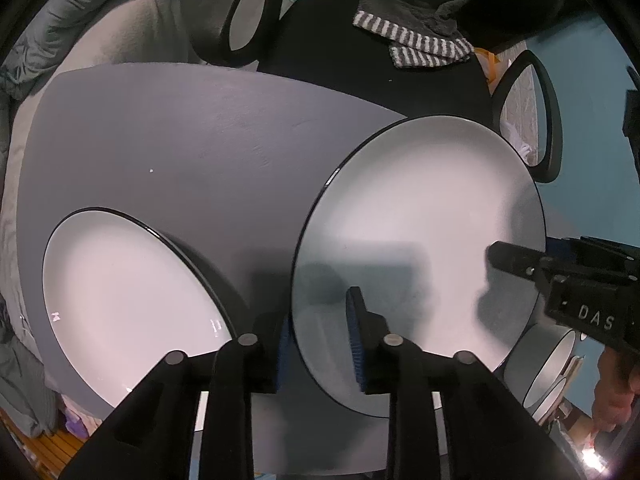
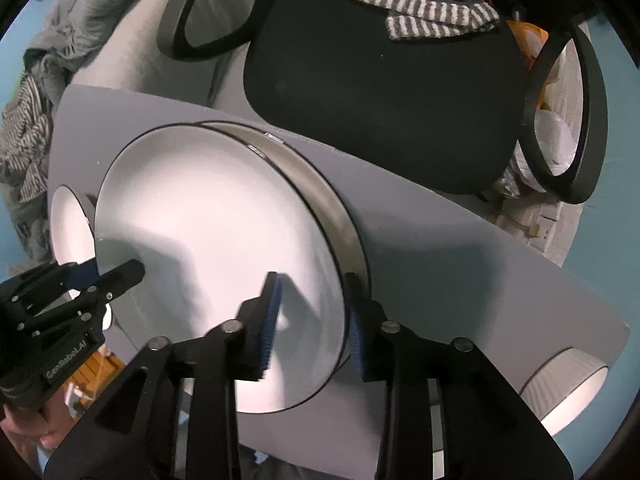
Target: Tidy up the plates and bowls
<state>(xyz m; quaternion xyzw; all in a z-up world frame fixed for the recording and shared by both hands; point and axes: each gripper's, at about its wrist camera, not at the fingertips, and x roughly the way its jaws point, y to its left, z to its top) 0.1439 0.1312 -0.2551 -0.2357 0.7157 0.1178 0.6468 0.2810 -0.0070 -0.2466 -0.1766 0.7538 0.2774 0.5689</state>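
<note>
A large white plate with a black rim (image 1: 420, 220) (image 2: 208, 220) lies on the grey table (image 1: 180, 140). In the right wrist view the rim of a second plate (image 2: 320, 196) shows just beyond it, as if underneath. My left gripper (image 1: 318, 312) straddles the plate's left rim, jaws apart, with neither pad pressing on it. My right gripper (image 2: 312, 280) straddles the opposite rim the same way, with a gap at both pads. Each gripper also shows in the other's view: the right gripper (image 1: 516, 250), the left gripper (image 2: 116, 270). Another white plate (image 1: 132, 300) (image 2: 68, 220) lies to the left.
A white bowl (image 1: 552, 364) (image 2: 568, 388) sits beyond the table's right corner. A black office chair (image 2: 380, 92) with a striped towel (image 2: 424, 12) stands behind the table, its armrests at both sides. Grey bedding (image 1: 100, 20) is at the back left. A hand (image 1: 616, 400) holds the right gripper.
</note>
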